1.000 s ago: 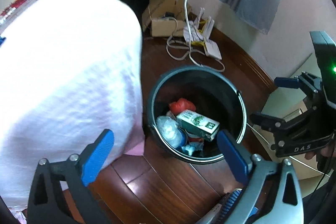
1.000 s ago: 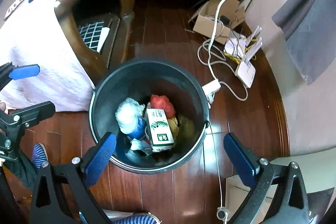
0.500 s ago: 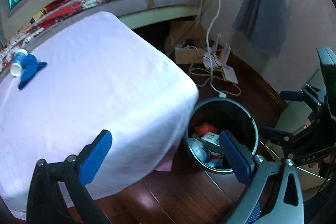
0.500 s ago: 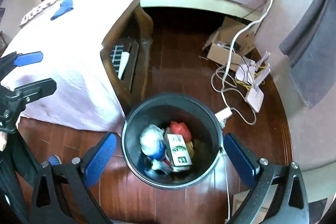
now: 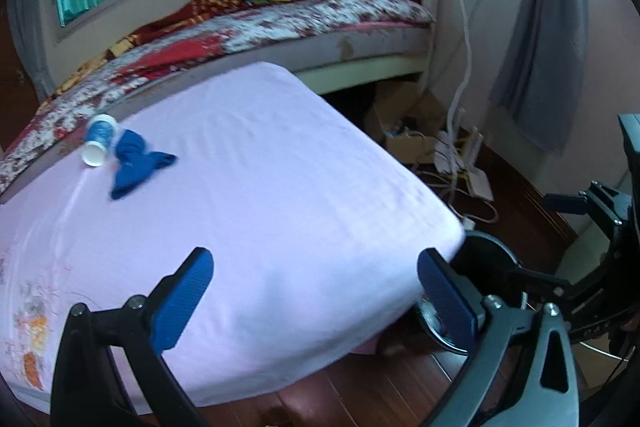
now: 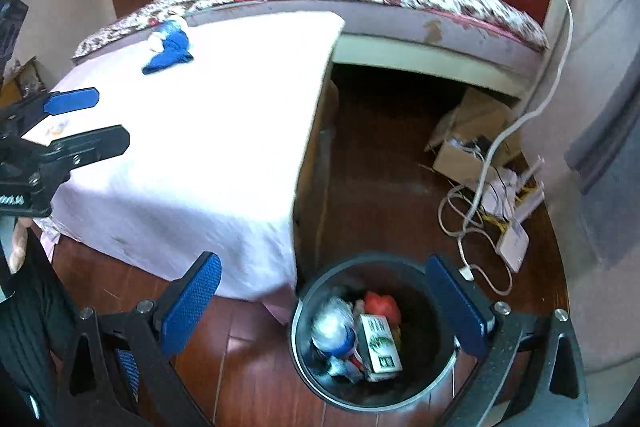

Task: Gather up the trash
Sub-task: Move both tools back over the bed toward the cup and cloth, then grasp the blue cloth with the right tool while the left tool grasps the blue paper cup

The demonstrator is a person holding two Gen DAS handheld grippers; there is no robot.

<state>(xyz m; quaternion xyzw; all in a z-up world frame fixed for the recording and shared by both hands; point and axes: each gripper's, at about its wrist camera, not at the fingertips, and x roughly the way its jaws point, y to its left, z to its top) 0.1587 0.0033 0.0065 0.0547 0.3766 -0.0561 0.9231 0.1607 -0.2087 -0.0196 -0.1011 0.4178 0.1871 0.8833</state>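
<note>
Your bin [image 6: 372, 339] on the floor already holds a carton, a red wad and what looks like a bottle, while a cup [image 5: 99, 140] and blue cloth [image 5: 136, 163] remain on the bench [image 5: 280, 187], both grippers' fingers apart and empty.

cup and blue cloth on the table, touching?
Touching. The left wrist view shows the cup lying on its side with the blue cloth bunched against it, no gap between them.
</note>
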